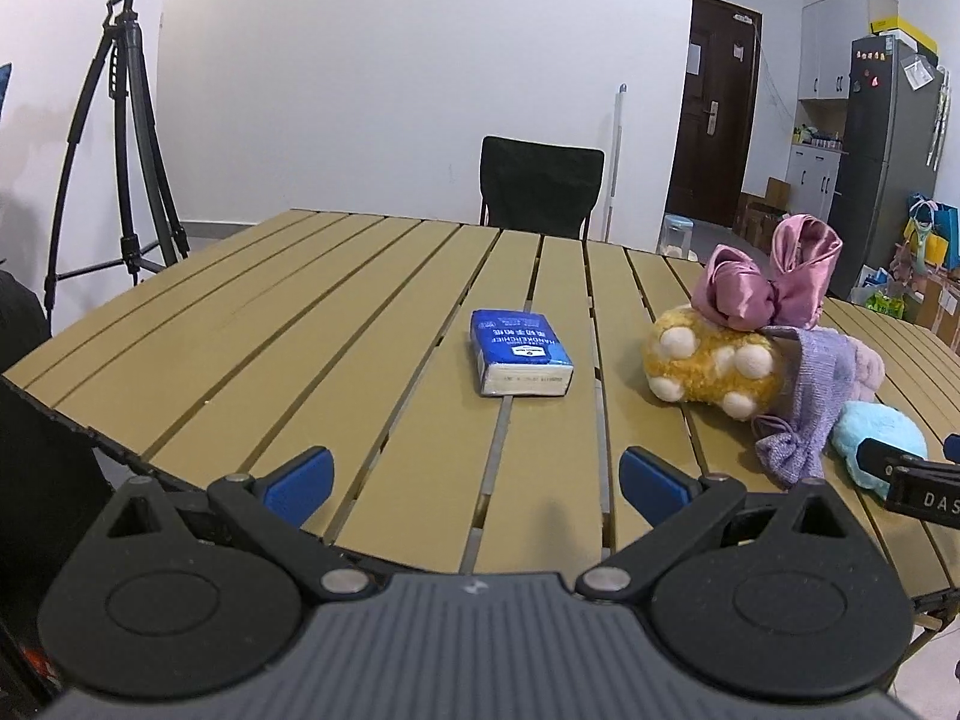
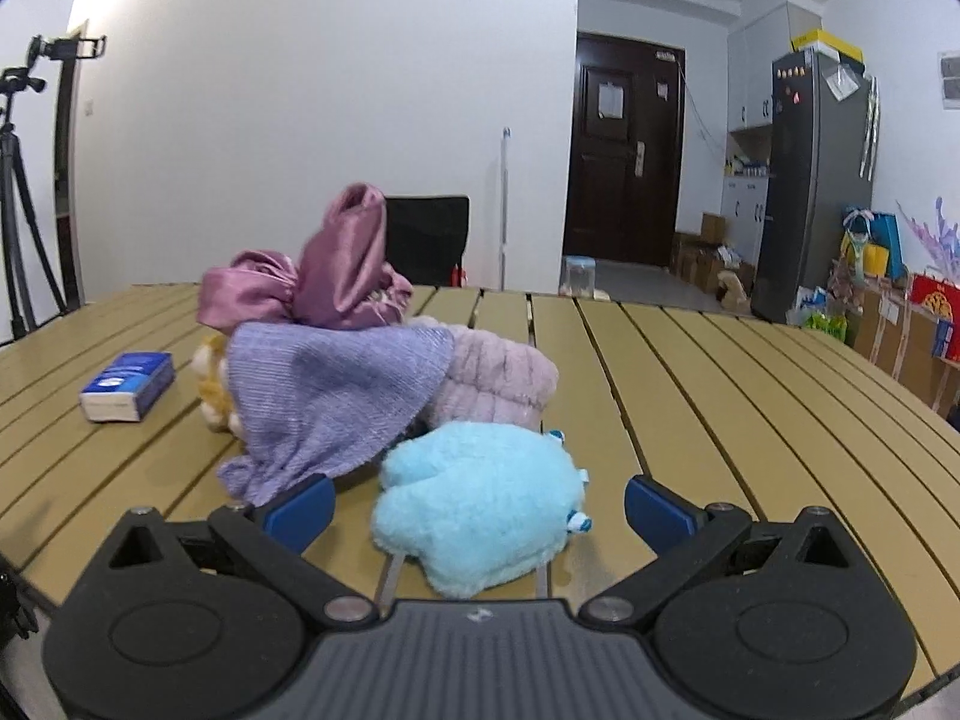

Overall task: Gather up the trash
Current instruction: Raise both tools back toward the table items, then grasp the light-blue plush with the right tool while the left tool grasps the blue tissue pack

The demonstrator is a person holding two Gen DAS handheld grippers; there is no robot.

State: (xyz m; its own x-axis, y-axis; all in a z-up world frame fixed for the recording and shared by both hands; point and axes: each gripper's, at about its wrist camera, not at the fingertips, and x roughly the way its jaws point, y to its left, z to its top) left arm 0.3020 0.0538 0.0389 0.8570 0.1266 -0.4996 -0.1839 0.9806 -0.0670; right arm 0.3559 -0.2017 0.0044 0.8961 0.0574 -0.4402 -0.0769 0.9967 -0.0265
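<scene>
Both grippers hang with jaws spread wide and empty over the near edge of the slatted table point(image 1: 360, 324): the left gripper point(image 1: 477, 483) faces a blue tissue pack point(image 1: 519, 354) lying flat further in, the right gripper point(image 2: 480, 507) has a light blue plush point(image 2: 480, 498) lying between its fingers. Behind the plush sit a purple knit pouch point(image 2: 336, 396), a yellow plush point(image 1: 702, 363) and a pink satin bow point(image 2: 324, 282), with a black chair point(image 1: 540, 189) beyond the far edge

Blue rectangular tissue pack point(image 1: 521, 354) on slatted tan table: white word "HANDKERCHIEF" readable, upside down; other print too small. Black gripper part point(image 1: 924, 495) at right edge: white letters "DAS", cut off.
</scene>
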